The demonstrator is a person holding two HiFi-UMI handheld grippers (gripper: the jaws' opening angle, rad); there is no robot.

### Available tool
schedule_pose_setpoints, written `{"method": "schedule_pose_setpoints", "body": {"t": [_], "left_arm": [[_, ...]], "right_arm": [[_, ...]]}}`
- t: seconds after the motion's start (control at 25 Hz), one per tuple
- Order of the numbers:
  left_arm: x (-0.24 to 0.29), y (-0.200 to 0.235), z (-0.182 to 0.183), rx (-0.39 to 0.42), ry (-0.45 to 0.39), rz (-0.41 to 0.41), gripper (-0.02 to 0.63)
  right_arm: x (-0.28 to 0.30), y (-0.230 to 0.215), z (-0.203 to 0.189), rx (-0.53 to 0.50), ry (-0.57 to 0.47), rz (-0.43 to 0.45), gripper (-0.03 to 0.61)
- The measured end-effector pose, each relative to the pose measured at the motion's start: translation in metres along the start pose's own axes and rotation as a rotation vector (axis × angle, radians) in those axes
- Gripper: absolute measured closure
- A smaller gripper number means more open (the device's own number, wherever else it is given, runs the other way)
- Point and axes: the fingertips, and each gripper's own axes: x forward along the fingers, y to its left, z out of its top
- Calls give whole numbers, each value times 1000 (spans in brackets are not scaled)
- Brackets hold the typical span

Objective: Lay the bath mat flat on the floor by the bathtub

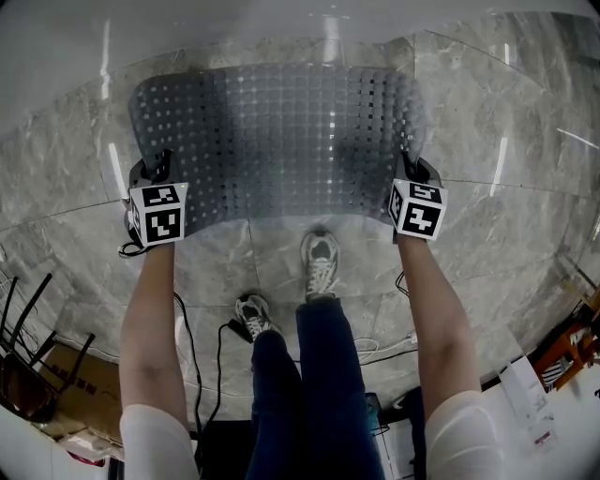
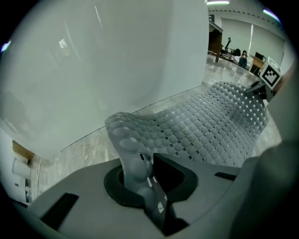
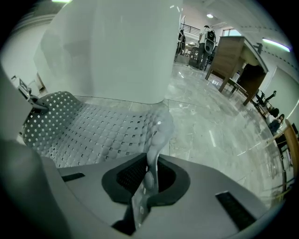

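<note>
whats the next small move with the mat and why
Probably lower both near corners onto the floor: the left gripper and right gripper each pinch one, and the bath mat curves up from beside the bathtub, not yet flat.

Even, soft overhead light fills all three views. The polished grey marble floor (image 1: 487, 112) carries long white streaks of glare, and the glossy white bathtub wall (image 2: 117, 60) shows faint reflected highlights. The translucent grey perforated rubber bath mat (image 1: 281, 131) has a darker shadowed patch toward its right side. Strong fisheye bending curves every edge, with black corners in both gripper views, whose near foreground is dim and soft; bright ceiling strip lights (image 3: 275, 44) glow at upper right
</note>
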Motion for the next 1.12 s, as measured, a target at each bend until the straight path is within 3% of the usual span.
{"method": "schedule_pose_setpoints", "body": {"t": [0.36, 0.56, 0.84, 0.92, 1.12], "left_arm": [[8, 13, -12, -131, -36, 7, 537], [8, 26, -24, -235, -21, 24, 451], [1, 38, -46, -218, 35, 56, 432], [0, 42, -51, -221, 49, 71, 402], [-4, 39, -62, -251, 70, 66, 400]], "right_arm": [[18, -13, -13, 64, 37, -25, 540], [23, -18, -18, 134, 57, -24, 537], [24, -30, -26, 165, 80, -57, 388], [23, -32, -33, 193, 94, -54, 362], [14, -40, -45, 227, 118, -71, 347]]}}
